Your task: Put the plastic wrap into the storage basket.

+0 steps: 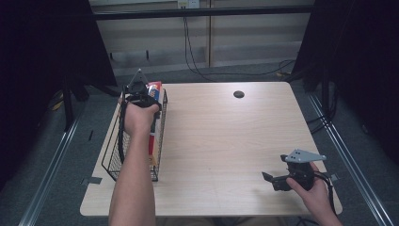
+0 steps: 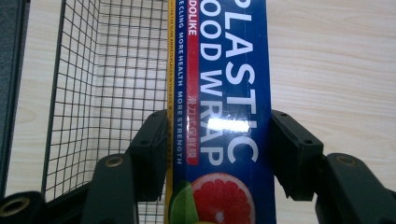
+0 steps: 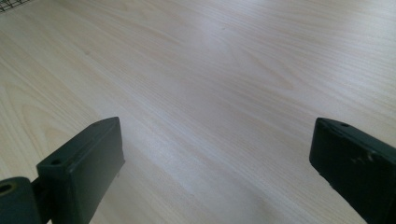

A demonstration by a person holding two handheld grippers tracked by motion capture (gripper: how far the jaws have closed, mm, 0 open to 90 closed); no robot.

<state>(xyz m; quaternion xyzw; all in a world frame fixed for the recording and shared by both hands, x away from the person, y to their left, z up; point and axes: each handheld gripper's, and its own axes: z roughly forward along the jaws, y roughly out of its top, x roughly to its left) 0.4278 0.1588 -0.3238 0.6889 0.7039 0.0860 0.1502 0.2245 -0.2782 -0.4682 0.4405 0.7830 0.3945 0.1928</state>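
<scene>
My left gripper has its two black jaws closed against the long sides of a blue cardboard box of plastic food wrap, printed with white lettering and a grapefruit slice. From above, that left gripper sits at the far end of a black wire mesh basket on the table's left edge, and the box runs along the basket's right wall. I think the box lies inside the basket, but my forearm hides much of it.

My right gripper rests low at the near right corner of the pale wooden table, jaws spread wide with nothing between them but bare tabletop.

The table's middle and right are open room. A small dark round disc sits near the far edge.
</scene>
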